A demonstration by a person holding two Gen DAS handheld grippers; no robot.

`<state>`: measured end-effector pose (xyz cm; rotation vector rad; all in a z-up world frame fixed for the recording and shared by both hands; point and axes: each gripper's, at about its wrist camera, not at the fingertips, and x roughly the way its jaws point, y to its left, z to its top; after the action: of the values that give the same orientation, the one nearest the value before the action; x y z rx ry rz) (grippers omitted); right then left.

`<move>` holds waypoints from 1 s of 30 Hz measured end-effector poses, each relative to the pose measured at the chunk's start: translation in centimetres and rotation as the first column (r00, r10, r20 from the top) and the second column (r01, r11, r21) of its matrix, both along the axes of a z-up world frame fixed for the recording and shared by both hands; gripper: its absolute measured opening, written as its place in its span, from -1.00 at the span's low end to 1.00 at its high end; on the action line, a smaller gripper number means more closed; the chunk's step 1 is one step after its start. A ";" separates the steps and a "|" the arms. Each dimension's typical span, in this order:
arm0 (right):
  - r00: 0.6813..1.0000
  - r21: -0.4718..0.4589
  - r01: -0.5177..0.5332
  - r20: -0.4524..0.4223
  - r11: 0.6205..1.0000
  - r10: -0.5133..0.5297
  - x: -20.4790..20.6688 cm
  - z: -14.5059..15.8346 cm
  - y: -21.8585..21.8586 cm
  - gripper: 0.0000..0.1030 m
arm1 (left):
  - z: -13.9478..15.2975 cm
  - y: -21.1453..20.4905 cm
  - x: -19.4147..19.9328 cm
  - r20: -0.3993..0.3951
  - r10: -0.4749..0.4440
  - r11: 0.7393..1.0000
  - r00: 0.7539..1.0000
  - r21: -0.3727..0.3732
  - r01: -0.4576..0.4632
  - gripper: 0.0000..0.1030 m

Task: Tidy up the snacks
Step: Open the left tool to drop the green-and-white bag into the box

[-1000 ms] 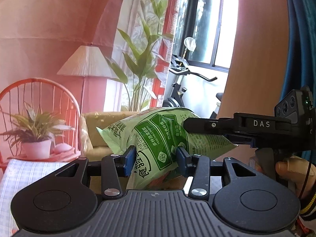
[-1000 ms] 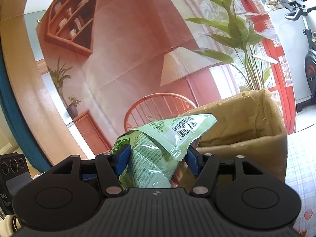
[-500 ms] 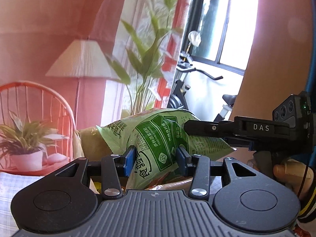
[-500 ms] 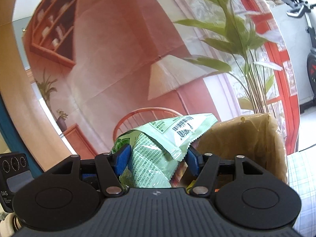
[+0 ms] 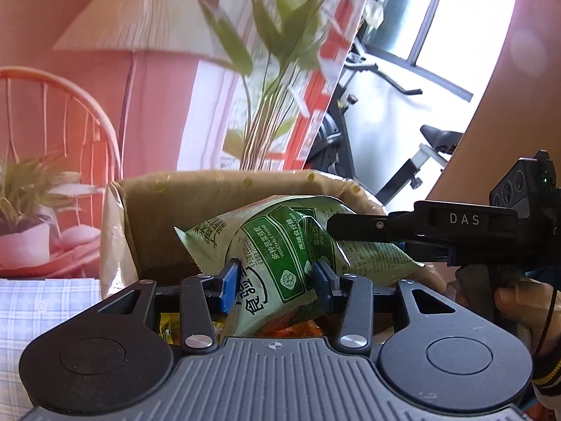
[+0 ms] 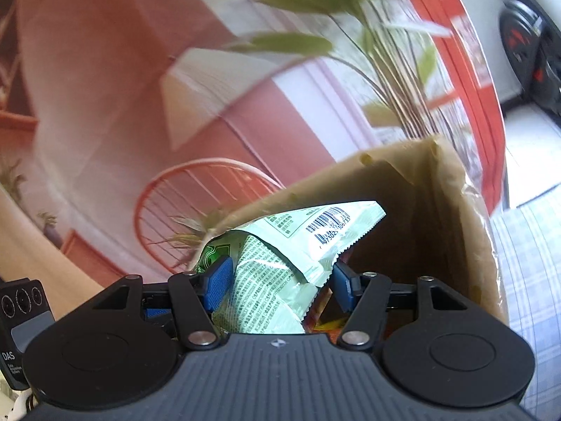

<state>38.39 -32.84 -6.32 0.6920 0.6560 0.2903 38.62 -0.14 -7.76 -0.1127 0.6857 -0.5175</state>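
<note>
A green snack bag (image 5: pixel 280 245) is held by both grippers over an open brown cardboard box (image 5: pixel 175 210). My left gripper (image 5: pixel 275 280) is shut on the bag's near end. My right gripper (image 6: pixel 280 280) is shut on the bag (image 6: pixel 280 266), whose barcode end sticks up. In the left wrist view the right gripper (image 5: pixel 354 229) comes in from the right and clamps the bag's far end. The box (image 6: pixel 403 210) holds orange and yellow snack packs (image 5: pixel 291 328), mostly hidden by the bag.
The box stands on a blue-checked tablecloth (image 5: pixel 42 301). Behind it hangs a printed backdrop with a lamp, a chair and plants (image 5: pixel 140 70). An exercise bike (image 5: pixel 420 147) stands by the window at the right.
Both grippers have moved forward and down with the green bag. The box now looks larger and closer, and its inside with other snack packs has come into view.
</note>
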 end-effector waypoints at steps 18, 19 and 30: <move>1.000 -0.156 0.009 0.009 0.988 -0.008 -0.8 0.0 0.6 0.46 | 0.7 0.8 -0.9 0.052 0.054 0.997 0.997 0.047 -0.057 0.00; 1.000 -0.161 0.015 0.028 0.987 -0.011 -1.4 0.2 0.7 0.46 | 0.8 1.0 -1.5 0.058 0.058 0.997 0.997 0.043 -0.060 0.00; 0.980 -0.277 0.091 0.194 0.957 -0.037 -9.5 2.0 2.2 0.46 | 1.6 3.4 -8.8 0.108 0.083 0.996 0.991 0.031 -0.086 0.01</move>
<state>28.91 -30.59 -4.28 0.4029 0.4820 0.1921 29.78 3.28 -6.15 -0.0793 0.5830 -0.4266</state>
